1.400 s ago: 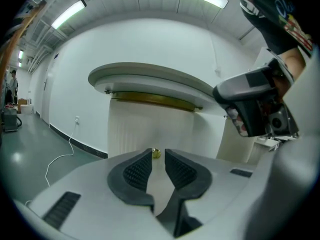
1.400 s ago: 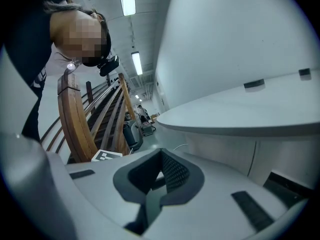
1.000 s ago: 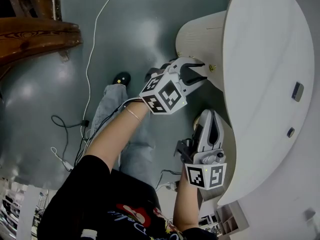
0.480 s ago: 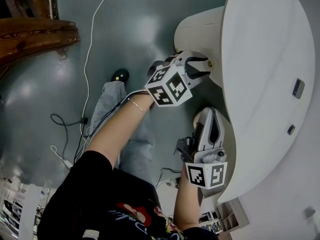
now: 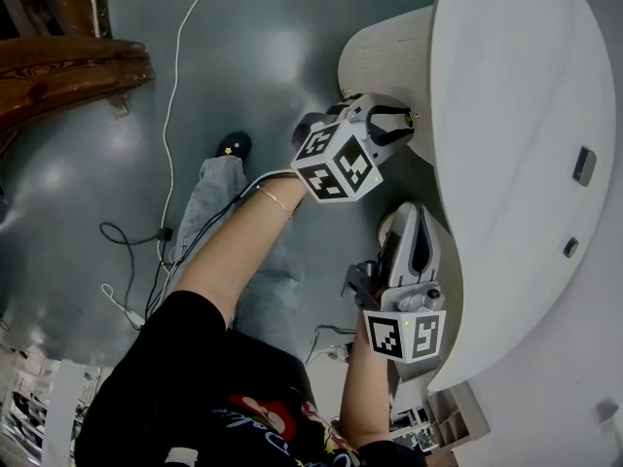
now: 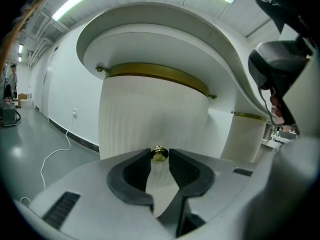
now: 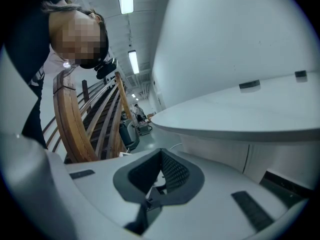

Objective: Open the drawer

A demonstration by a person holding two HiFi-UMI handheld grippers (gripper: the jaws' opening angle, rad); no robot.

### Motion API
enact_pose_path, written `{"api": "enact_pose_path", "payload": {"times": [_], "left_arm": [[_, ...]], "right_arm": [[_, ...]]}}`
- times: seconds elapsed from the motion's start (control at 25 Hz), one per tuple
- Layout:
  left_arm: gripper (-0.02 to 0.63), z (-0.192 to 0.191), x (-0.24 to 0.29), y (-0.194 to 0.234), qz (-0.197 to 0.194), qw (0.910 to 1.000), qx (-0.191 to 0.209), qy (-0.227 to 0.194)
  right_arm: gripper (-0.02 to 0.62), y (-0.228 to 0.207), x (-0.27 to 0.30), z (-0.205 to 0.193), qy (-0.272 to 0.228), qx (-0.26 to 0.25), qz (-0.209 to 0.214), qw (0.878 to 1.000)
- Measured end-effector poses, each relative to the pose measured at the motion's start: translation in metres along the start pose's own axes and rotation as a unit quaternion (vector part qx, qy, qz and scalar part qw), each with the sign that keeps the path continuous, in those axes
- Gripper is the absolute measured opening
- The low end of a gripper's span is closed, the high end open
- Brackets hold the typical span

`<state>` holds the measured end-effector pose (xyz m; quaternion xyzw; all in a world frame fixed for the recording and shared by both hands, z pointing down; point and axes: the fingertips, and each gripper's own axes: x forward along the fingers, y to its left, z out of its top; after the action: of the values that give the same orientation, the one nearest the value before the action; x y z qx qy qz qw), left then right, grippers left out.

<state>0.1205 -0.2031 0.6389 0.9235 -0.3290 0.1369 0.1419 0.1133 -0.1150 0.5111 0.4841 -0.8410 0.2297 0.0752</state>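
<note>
Person, one, in black shirt and jeans, one gripper in each hand, two in all. Right gripper (image 5: 415,214): nearest, low beside the bench (image 5: 516,115) edge, pointing forward under the overhang; jaws pressed together, nothing between them. Left gripper (image 5: 400,125): further out, arm extended, pointing at the drawer front; jaws drawn in to a narrow gap with the knob (image 6: 159,154) at their very tips, one tip on each side and touching it as far as shows. Knob: one, brass, small and round, its axis pointing straight out from the drawer towards the left gripper. Drawer (image 6: 150,114): one, set under the bench top; front cream, curved outward, with fine vertical ribs; it stands tall, with its long axis upright in the left gripper view; whether it sits fully shut cannot be told. Brass band (image 6: 160,74): one, running along the top of the drawer front, just beneath the bench top. Bench: white, with a rounded edge that overhangs the drawer; two small dark fittings (image 5: 583,165) on its top, well apart from both grippers. Floor (image 5: 263,56): grey, glossy. Shoe (image 5: 234,148): one, black, left of the left gripper. White cable (image 5: 175,95): one, trailing across the floor. Wooden rail (image 5: 68,66): one, at far left.
</note>
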Motion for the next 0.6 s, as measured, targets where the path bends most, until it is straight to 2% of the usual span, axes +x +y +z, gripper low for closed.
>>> {"api": "enact_pose_path", "payload": {"times": [0.04, 0.6], "left_arm": [[0.109, 0.000, 0.000, 0.001, 0.002, 1.0000, 0.004, 0.001], [0.095, -0.004, -0.010, 0.000, -0.012, 0.9999, 0.008, 0.001]], "right_arm": [[0.000, 0.000, 0.000, 0.000, 0.000, 0.000, -0.001, 1.000], [0.000, 0.003, -0.003, 0.000, 0.004, -0.003, -0.003, 1.000]]}}
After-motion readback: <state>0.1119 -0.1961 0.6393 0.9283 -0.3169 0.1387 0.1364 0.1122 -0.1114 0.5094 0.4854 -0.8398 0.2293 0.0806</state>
